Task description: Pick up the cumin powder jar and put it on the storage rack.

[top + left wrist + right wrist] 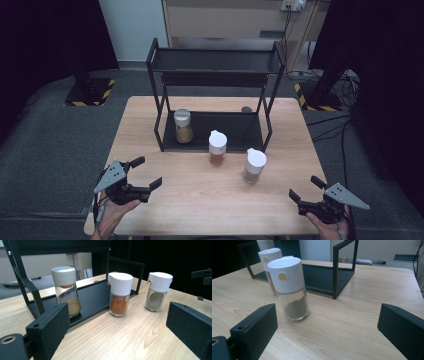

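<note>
A person's two hands each hold a black two-jaw gripper low over a pale wooden table (pixel 200 200). The left gripper (pixel 148 173) has its jaws spread wide with nothing between them; ahead of them and well apart stand three spice jars. A clear glass jar with a grey lid and yellowish powder (pixel 65 290) sits ahead of the left jaw, on the bottom shelf of a black metal two-tier rack (pixel 240 131). A white-capped glass jar of orange-red powder (pixel 119 293) stands on the table beyond the gap. The right gripper (pixel 306 188) is also wide open and empty; a white-capped glass jar of grey-brown powder (pixel 291 290) stands just ahead of its left jaw, not touching
</note>
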